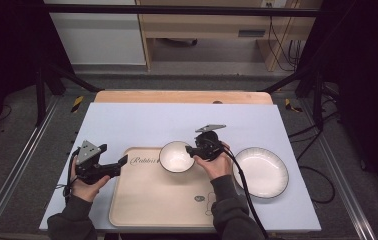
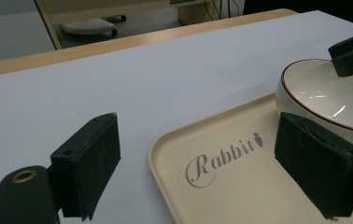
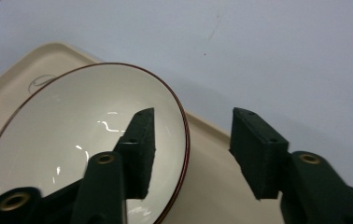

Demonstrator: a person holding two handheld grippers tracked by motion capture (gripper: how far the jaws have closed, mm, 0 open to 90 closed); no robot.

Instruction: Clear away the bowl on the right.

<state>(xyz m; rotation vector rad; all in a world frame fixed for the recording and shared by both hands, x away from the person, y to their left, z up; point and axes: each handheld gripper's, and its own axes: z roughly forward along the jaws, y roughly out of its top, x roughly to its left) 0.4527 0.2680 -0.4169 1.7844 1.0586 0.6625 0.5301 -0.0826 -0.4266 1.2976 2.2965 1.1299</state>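
Two jaws of the right gripper (image 1: 195,150) stand apart astride the rim of the bowl (image 1: 176,156), which sits at the tray's (image 1: 152,205) far edge. Withdraw straight, without nudging that rim. Left gripper (image 1: 123,161) hangs open at the tray's left edge.

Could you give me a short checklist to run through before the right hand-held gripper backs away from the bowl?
1. Bowl on the tray: ok, it sits at the tray's far edge.
2. Right hand-held gripper released: ok, its jaws straddle the bowl's rim with a gap on both sides, one inside the bowl and one outside.
3. Bowl upright: ok, its opening faces up.
4. Left hand-held gripper out of the way: ok, it is open beside the tray's left edge, holding nothing.
5. Plate clear of the withdrawal path: cannot tell, it lies close to the right forearm.
6. Bowl's base fully flat on the tray: cannot tell.
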